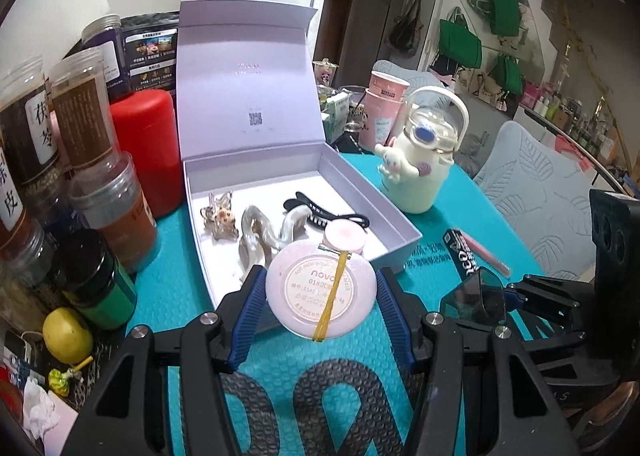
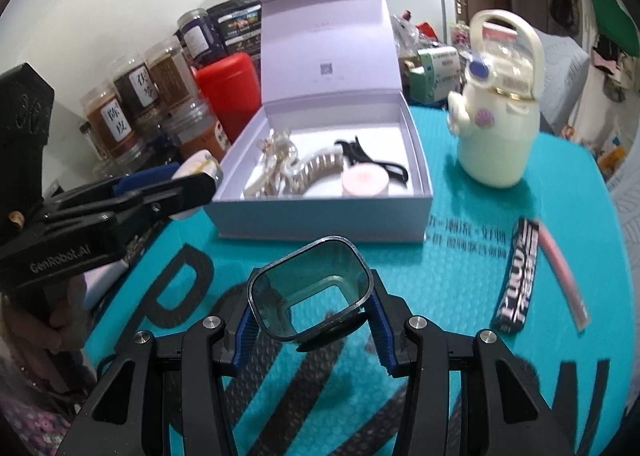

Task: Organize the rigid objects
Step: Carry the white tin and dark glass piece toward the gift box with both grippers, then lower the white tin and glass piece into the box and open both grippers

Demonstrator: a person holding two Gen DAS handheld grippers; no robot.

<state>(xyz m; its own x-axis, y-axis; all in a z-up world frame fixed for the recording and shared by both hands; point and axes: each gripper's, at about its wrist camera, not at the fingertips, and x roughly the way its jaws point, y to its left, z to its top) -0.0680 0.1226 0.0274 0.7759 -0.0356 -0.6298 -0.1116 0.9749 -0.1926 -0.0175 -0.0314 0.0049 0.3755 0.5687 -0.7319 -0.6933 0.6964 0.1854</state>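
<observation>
My left gripper (image 1: 320,290) is shut on a round pink compact (image 1: 316,284) with a printed label and a yellow rubber band, held just in front of the near end of an open lavender box (image 1: 396,224). Inside the box lie a brown claw clip (image 1: 222,216), a pearly claw clip (image 1: 260,240), a black clip (image 1: 316,212) and a small pink jar (image 1: 345,238). My right gripper (image 2: 312,306) is shut on a dark see-through square case (image 2: 280,296), held above the teal mat before the box (image 2: 320,216). The left gripper (image 2: 192,180) shows at the left of the right wrist view.
A cream cartoon bottle (image 1: 416,172) stands right of the box. Lidded jars (image 1: 80,116) and a red canister (image 1: 148,148) crowd the left side, with a lemon (image 1: 66,334) nearer. A black sachet (image 2: 518,276) and a pink stick (image 2: 560,276) lie on the mat at right.
</observation>
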